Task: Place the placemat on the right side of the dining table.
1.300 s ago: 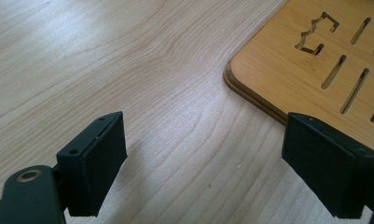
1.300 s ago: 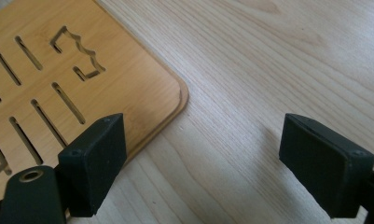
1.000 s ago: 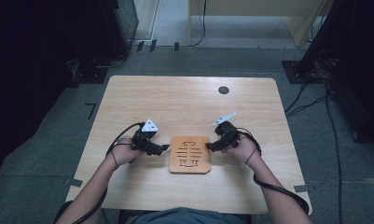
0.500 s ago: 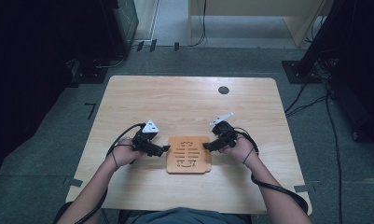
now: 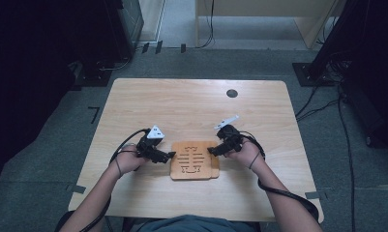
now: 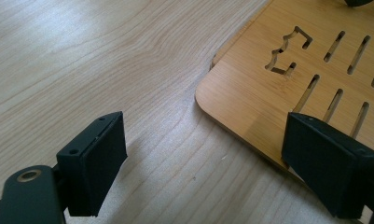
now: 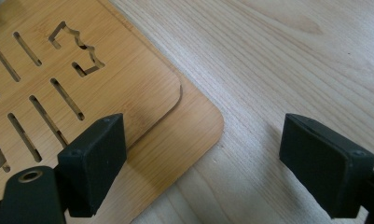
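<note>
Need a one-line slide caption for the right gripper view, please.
Open right claw straddling the corner of two stacked slotted bamboo boards on the wooden table.

A square wooden board (image 5: 195, 160) lies flat on the table (image 5: 191, 104), near the person's edge and about midway across; its corners are rounded, and its face is cut through with rows of narrow slots and jagged bracket-shaped openings; the right gripper view shows two stacked layers (image 7: 194, 126), the upper set slightly askew so a lower corner juts out.
</note>
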Available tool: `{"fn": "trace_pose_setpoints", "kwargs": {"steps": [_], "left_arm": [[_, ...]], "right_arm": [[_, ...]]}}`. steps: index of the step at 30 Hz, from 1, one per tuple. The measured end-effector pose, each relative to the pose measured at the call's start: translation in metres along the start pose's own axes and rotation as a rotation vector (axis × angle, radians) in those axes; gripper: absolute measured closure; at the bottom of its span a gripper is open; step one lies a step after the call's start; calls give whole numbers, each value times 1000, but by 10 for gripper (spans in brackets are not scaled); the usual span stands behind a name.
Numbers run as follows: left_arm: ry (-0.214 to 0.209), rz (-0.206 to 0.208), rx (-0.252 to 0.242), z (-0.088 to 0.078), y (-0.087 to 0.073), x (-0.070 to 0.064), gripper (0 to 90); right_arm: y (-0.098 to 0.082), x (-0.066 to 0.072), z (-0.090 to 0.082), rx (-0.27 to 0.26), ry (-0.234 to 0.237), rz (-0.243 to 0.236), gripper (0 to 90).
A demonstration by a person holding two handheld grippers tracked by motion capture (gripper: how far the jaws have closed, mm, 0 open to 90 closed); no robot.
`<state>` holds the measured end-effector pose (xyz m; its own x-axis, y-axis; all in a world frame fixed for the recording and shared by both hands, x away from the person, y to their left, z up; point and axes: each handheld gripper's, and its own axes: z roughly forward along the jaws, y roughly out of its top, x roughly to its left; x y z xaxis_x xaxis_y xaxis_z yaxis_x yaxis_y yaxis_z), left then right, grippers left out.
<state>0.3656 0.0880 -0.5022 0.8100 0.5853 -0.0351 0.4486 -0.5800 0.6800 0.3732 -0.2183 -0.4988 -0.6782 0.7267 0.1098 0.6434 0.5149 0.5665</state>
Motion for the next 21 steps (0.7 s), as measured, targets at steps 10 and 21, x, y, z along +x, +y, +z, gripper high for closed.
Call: {"fn": "trace_pose_setpoints", "kwargs": {"steps": [10, 21], "left_arm": [[2, -4, 1, -1, -1, 1, 129], [0, -2, 2, -1, 0, 0, 130]], "right_arm": [[4, 2, 2, -1, -12, -5, 146], [8, 3, 5, -3, -26, -1, 146]]}}
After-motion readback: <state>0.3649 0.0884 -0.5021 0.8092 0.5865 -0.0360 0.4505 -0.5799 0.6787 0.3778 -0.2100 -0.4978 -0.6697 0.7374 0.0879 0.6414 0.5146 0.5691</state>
